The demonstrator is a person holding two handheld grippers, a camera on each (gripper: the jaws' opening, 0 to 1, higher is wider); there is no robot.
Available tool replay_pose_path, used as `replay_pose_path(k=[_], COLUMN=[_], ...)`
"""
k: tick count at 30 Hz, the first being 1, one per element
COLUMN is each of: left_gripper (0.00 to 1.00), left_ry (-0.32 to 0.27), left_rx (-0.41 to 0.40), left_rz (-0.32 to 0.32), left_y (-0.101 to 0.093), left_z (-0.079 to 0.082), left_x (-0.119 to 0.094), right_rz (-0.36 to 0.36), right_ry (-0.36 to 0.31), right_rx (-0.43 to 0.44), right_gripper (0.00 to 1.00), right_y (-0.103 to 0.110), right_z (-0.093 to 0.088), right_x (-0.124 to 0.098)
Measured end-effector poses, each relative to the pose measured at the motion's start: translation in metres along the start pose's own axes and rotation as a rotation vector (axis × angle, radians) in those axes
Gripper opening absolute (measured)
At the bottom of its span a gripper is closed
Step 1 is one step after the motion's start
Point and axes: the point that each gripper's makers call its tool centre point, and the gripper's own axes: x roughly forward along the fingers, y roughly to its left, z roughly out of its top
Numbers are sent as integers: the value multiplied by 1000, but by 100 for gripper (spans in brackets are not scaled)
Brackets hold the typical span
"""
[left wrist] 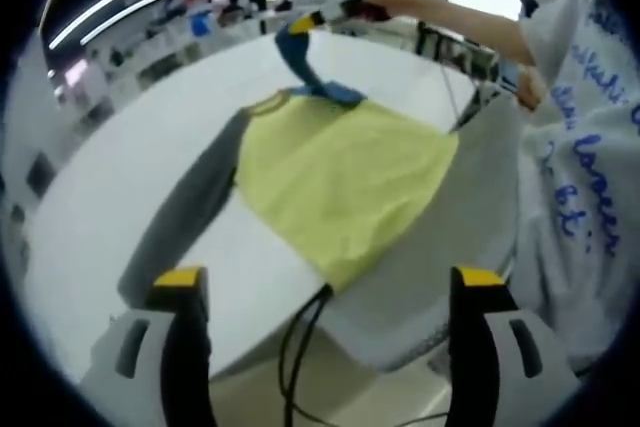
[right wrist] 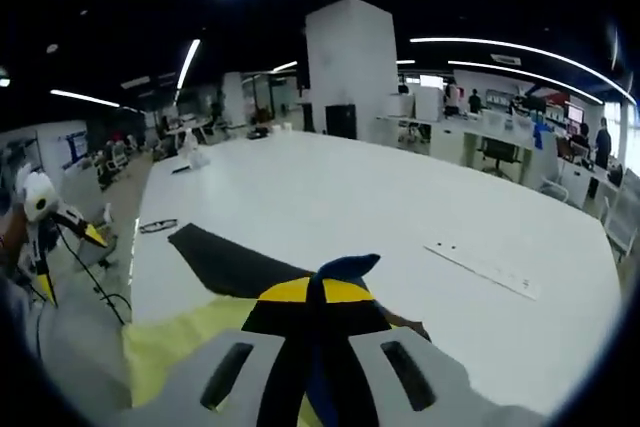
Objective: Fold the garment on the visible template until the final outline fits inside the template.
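**Right tongs hold the blue sleeve up; left tongs wait apart at the hem**

Our right tongs are clamped together on the dark blue sleeve of the garment, the yellow-tipped jaws pressed flat against each other with a fold of blue cloth poking up between them. In the left gripper view we see the same tongs at the far side of the table, lifting that sleeve clear of the white tabletop.

Our left tongs stand wide apart and hold nothing; the two jaws rise from the bottom of the view with the garment's hem between and beyond them.

The garment itself, a yellow-green knit top with a grey left-lying sleeve, lies flat on the table ahead of the left tongs. Its long axis runs away from those tongs, hem nearest, collar farthest, toward the right tongs. The grey sleeve stretches along the side, down toward the left jaw. A pale grey sheet, which we take to be the template, lies under the body and shows past its other edge; we cannot make out its full outline.

We judge the coming move turns on this: the lifted blue sleeve must travel inward, across the yellow body, toward us at the left tongs. The right tongs are the nearer for that; the left tongs are nearer the hem and the grey sleeve. A black cable hangs over the table edge just beside the hem and could snag.
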Motion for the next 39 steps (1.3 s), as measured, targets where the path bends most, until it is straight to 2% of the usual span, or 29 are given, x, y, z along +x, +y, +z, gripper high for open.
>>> replay_pose_path(k=[7,13,17,22,26,32,39], left_gripper=[96,96,95,94,94,93,92], left_ry=[-1,-4,-6,-8,-8,-5,-10], left_rx=[-5,-3,-7,-12,-11,-13,-20], left_rz=[-8,-9,-8,-11,-10,-15,-20], left_y=[-1,-1,-1,-2,-2,-4,-5], left_z=[-1,-1,-2,-2,-2,-2,-2], left_x=[1,-1,-2,-2,-2,-2,-2], right_rz=[33,65,40,5,8,8,30], right_ry=[-6,42,67,50,84,128,141], right_rx=[-9,-23,-23,37,48,45,72], right_gripper=[2,2,2,2,2,3,3], right_y=[17,37,39,38,41,47,55], right_z=[6,-13,-22,-26,-40,-61,-68], right_x=[23,44,58,73,85,91,94])
